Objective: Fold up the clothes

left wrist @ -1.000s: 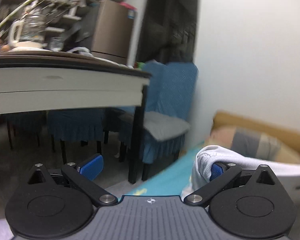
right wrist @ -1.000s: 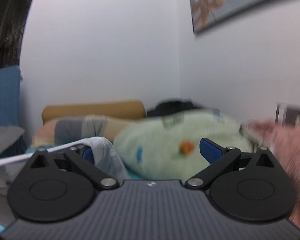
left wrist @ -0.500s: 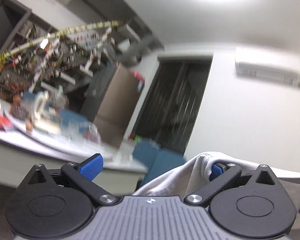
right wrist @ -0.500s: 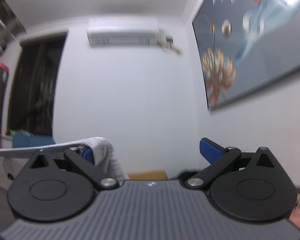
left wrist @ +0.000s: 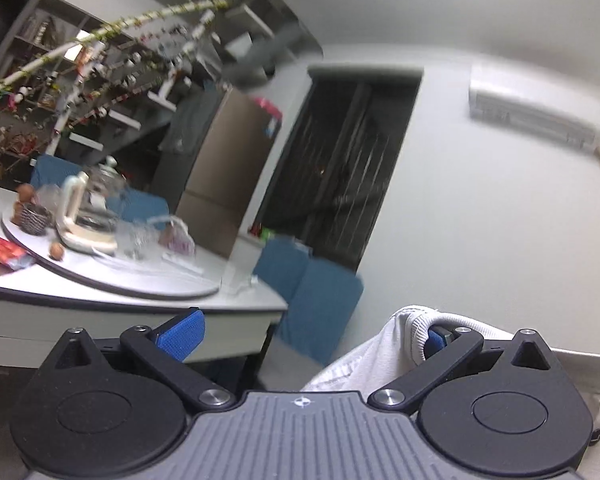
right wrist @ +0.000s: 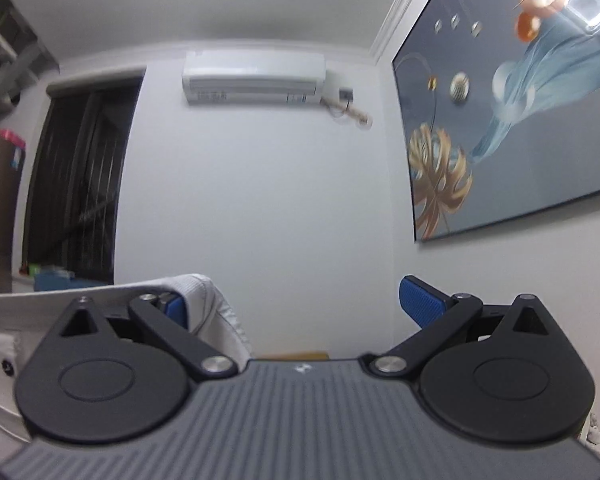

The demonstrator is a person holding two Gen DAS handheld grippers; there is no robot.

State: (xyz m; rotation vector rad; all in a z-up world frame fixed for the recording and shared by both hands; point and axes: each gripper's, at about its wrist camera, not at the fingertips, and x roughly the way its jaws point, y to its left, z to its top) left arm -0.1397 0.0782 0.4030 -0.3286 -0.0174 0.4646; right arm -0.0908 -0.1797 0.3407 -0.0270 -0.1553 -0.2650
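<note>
A white ribbed garment [left wrist: 384, 344] hangs hooked over the right finger of my left gripper [left wrist: 308, 332], whose jaws stand wide apart. The same white garment [right wrist: 216, 312] is draped over the left finger of my right gripper [right wrist: 296, 304], which is also wide open. The cloth stretches off sideways between the two grippers. Both grippers point upward at the walls and ceiling, so the rest of the garment is hidden below the views.
A dining table [left wrist: 260, 300] with a kettle [left wrist: 88, 216] and glasses stands left, with blue chairs [left wrist: 320, 304] behind it. A dark doorway [left wrist: 340, 168], a wall air conditioner [right wrist: 256, 76] and a large painting [right wrist: 512, 120] are ahead.
Both grippers have lifted and tilted upward, carrying the white garment up off the bed. The bed and pillows have dropped out of view; the jaws have stayed open.
</note>
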